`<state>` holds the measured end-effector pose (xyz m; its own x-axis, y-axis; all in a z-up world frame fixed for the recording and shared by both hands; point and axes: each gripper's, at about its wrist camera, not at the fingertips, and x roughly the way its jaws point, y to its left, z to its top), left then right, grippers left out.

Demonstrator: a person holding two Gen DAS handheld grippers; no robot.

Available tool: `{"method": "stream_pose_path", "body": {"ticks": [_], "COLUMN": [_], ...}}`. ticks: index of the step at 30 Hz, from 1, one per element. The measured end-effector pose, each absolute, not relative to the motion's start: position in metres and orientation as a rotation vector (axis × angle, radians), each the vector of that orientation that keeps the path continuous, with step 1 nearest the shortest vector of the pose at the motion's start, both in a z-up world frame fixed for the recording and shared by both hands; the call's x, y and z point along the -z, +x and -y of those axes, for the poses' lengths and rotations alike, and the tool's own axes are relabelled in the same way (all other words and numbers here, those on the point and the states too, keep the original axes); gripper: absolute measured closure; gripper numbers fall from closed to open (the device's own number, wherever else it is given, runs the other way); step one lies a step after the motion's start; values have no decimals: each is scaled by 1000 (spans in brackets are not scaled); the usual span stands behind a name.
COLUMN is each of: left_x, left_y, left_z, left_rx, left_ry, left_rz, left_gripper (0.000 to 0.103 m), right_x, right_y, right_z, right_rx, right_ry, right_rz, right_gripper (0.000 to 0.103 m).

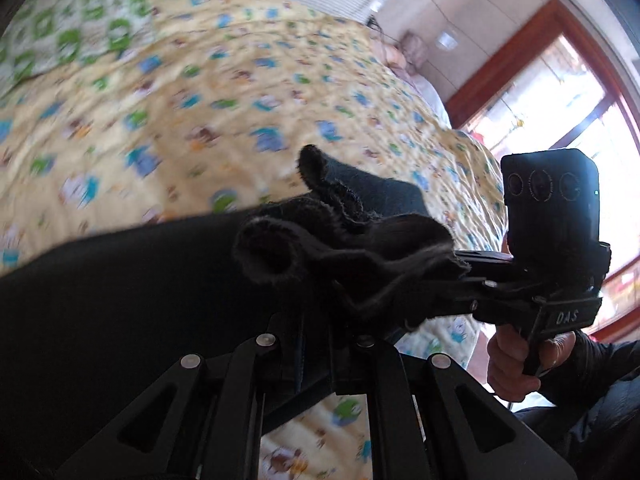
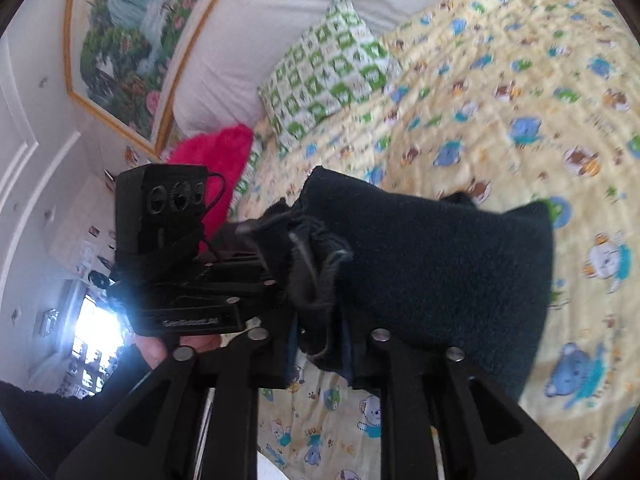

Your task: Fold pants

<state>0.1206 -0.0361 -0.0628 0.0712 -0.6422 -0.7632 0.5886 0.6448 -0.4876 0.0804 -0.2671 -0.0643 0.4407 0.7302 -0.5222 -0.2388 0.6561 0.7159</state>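
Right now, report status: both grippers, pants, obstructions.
Left gripper and right gripper both shut on the black pants. Pants lifted, bunched, above the cartoon-print quilt. Nothing in the way.

The pants point(image 2: 440, 264) are dark, matt, fuzzy fleece with frayed edges. Lower in the frame, the gripper point(image 1: 320, 344) is matt black plastic with shiny metal pins. The bedspread point(image 1: 200, 92) behind looks like soft quilted cotton; the door frame point(image 1: 520, 48), upper right, glossy reddish wood.

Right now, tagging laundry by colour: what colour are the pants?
Black to very dark navy, plain fleecy fabric: the pants show best in the right wrist view.
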Motion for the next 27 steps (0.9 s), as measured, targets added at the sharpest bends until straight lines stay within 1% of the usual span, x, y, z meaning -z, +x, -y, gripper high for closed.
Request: {"method": "stream_pose_path", "body": {"ticks": [2,6,8,9,10,11,13,15,27], "left_x": [66,67,66,65,65,65,64,63,64], "left_y": [119,113,110,107,106,104,97,92,76], "left_z": [23,-12,-25,-34,-41,-49,-67,-85,-183], "left_rx": [898,819,784,759,738,720,670,624,341], "left_ry": [-90,-159,-200,-224,-236,-249,-281,-314,-508], "left_rz": [-1182,-1159,-1152,-1145,-1139,-1133,-1121,-1109,-1056], "left_gripper": [98,98,98,98,98,98,98,98,98], "right_x": [68,70,65,62,60,57,53,49,38], "right_y": [83,88,88,89,89,89,91,93,124], "right_z": [260,251,245,240,236,230,219,210,153], "right_rx": [-643,-643,-656,-663,-665,-668,-668,-678,-790], "right_ry": [586,560,537,517,497,467,416,382,267], "right_rz": [-948,-966,-964,-963,-962,-962,-962,-963,-996], "right_gripper": [74,64,54,46,42,36,30,29,29]}}
